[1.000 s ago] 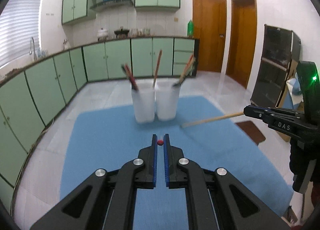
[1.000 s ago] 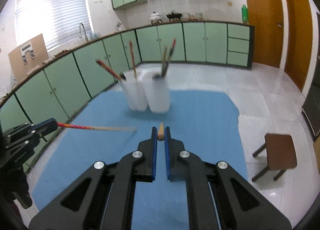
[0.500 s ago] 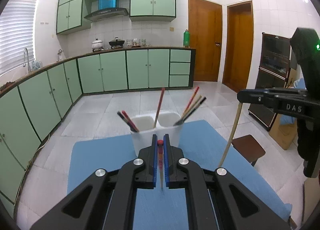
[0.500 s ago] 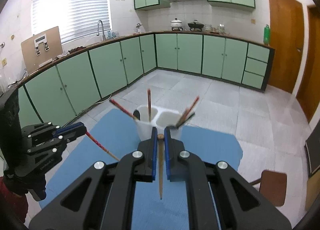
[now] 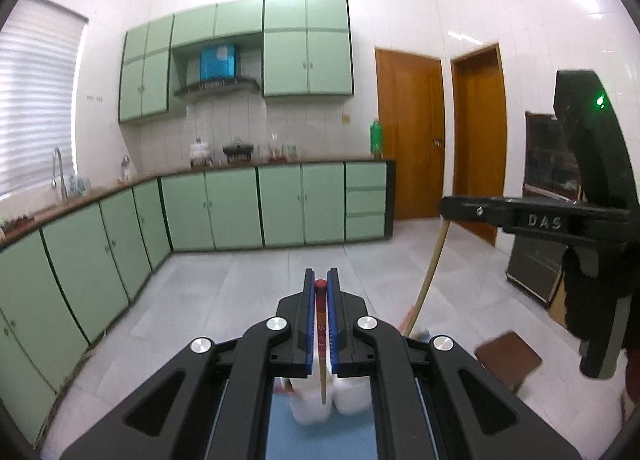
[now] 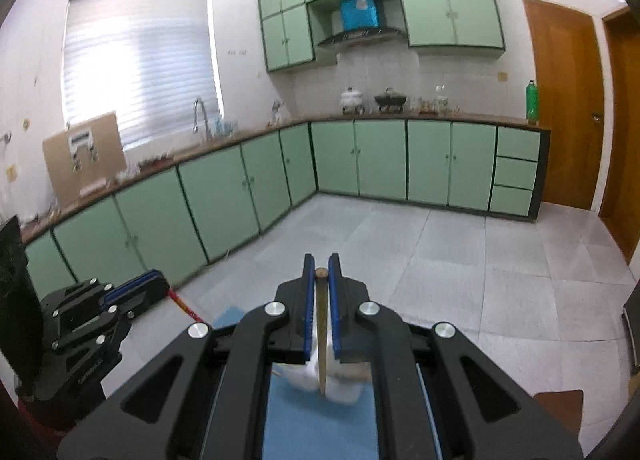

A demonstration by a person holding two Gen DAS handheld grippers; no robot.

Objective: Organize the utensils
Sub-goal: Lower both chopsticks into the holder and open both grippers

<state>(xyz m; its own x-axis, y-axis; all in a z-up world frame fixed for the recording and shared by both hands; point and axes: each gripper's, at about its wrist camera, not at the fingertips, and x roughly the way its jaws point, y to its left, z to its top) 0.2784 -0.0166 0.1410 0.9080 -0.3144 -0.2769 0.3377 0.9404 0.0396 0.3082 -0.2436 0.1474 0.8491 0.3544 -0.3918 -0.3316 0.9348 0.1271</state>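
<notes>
Showing blue mat [image 5: 320, 440], grey tiled floor [image 5: 260, 280], green cabinets [image 5: 280, 204]

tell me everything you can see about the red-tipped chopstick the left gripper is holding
The red-tipped chopstick is a slim stick with a rounded red cap at its top, a patterned red band below and a pale wooden lower shaft. It hangs nearly vertical, pinched near the top between the blue pads of the left gripper. Its lower end points down over the white cups below; contact there cannot be told.
</notes>
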